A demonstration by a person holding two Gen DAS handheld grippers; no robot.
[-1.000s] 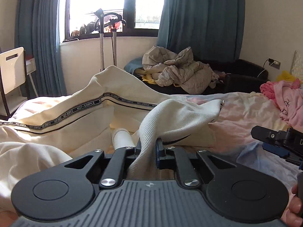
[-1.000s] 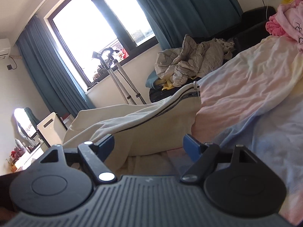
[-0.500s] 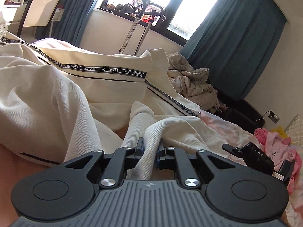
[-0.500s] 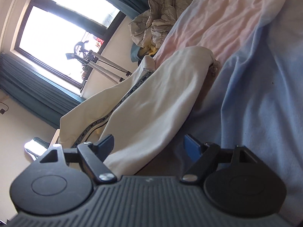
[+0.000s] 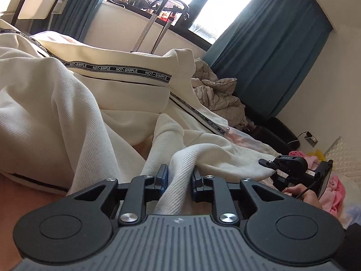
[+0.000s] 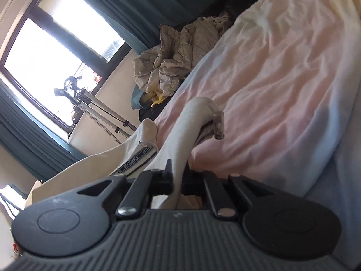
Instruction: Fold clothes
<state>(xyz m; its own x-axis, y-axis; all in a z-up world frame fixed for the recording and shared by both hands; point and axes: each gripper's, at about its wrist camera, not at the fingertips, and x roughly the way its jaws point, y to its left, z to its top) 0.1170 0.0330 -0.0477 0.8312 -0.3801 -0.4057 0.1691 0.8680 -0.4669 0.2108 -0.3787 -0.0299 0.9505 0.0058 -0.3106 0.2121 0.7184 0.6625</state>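
The left gripper (image 5: 179, 176) is clamped on a ribbed fold of the cream garment (image 5: 79, 103), with the cloth pinched between both blue-padded fingers (image 5: 163, 175). The garment lies spread over the bed (image 6: 282, 94), rumpled, with a black tape (image 5: 126, 70) printed "NOT-SIMPLE" running along one edge and down a second seam toward the right.

The right gripper (image 6: 178, 174) is likewise closed on a thin fold of the same garment (image 6: 187, 131); the cloth rises from between the fingers to a peak, where a clear plastic zip pull (image 6: 218, 125) hangs off the edge. A taped corner (image 6: 144, 151) of the garment sits just beside that fold, on its left.

In the left wrist view the right gripper (image 5: 291, 169) appears at the far right, with a hand (image 5: 302, 195) on its grip, low over the garment's edge (contact point hidden).

Background items:
- Beige quilt (image 6: 171, 61), heaped on a dark sofa (image 5: 277, 131).
- Pink clothes (image 5: 334, 192) at the right edge.
- Teal curtains (image 5: 270, 52) flanking the window (image 6: 52, 63).
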